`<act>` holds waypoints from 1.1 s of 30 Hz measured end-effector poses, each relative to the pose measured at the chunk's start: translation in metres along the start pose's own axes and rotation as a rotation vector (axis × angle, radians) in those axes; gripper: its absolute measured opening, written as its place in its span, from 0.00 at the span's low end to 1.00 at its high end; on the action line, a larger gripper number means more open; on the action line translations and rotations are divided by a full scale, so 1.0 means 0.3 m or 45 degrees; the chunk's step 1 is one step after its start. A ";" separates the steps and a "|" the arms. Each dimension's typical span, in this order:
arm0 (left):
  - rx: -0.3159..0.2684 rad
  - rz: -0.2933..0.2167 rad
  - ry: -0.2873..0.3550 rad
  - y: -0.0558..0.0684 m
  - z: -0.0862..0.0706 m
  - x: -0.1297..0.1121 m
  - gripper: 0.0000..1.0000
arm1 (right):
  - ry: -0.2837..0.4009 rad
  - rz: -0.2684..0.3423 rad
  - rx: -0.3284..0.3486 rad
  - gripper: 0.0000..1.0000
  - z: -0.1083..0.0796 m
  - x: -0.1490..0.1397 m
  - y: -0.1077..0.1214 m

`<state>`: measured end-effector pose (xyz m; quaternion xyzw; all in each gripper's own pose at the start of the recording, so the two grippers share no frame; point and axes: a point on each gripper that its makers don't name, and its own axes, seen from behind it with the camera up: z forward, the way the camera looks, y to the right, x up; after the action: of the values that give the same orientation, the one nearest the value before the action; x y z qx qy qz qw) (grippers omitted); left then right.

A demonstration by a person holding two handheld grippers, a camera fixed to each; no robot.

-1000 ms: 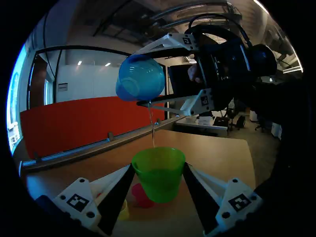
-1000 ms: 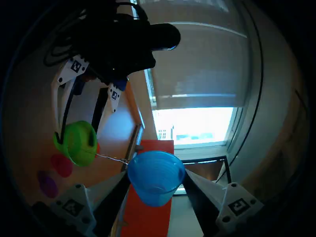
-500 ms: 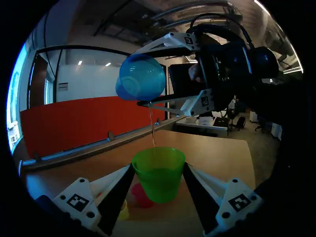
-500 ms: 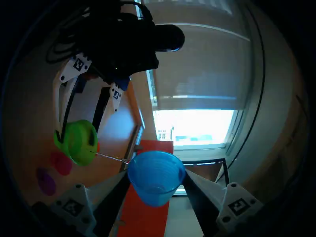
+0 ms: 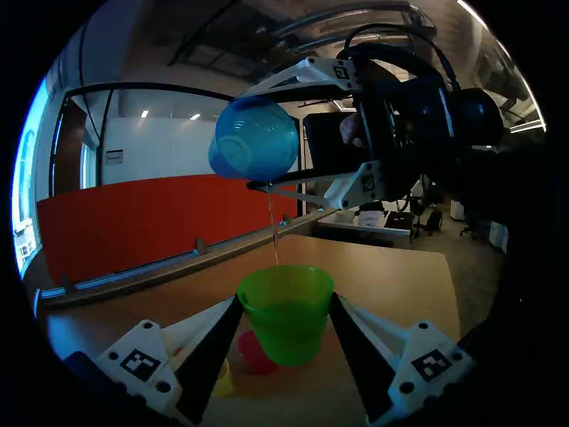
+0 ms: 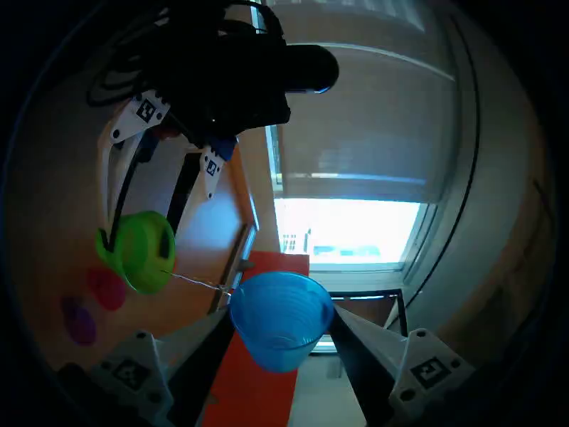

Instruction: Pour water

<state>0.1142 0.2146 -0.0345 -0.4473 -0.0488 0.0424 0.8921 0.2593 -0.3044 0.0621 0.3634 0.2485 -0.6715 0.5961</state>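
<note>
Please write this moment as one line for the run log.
phase: pouring | right gripper: shut on tilted blue plastic cup | left gripper: shut on upright green plastic cup | water stream: thin, entering green plastic cup

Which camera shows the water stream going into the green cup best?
The left gripper view: the thin stream of water falls from the tilted translucent blue plastic cup into the green plastic cup. In the right gripper view it is a faint sideways thread between the cups.
</note>
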 end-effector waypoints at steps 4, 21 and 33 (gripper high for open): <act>0.002 -0.001 0.001 -0.001 -0.001 0.000 0.86 | -0.002 -0.012 -0.004 0.91 0.001 0.000 0.003; 0.006 -0.001 0.002 -0.006 -0.005 0.002 0.86 | 0.001 -0.044 -0.005 0.91 0.005 0.009 0.006; 0.010 -0.003 0.001 -0.008 -0.005 -0.003 0.86 | 0.010 -0.017 -0.003 0.91 -0.003 0.020 -0.002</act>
<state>0.1136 0.2119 -0.0336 -0.4438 -0.0489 0.0412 0.8938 0.2588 -0.3074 0.0568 0.3639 0.2540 -0.6737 0.5909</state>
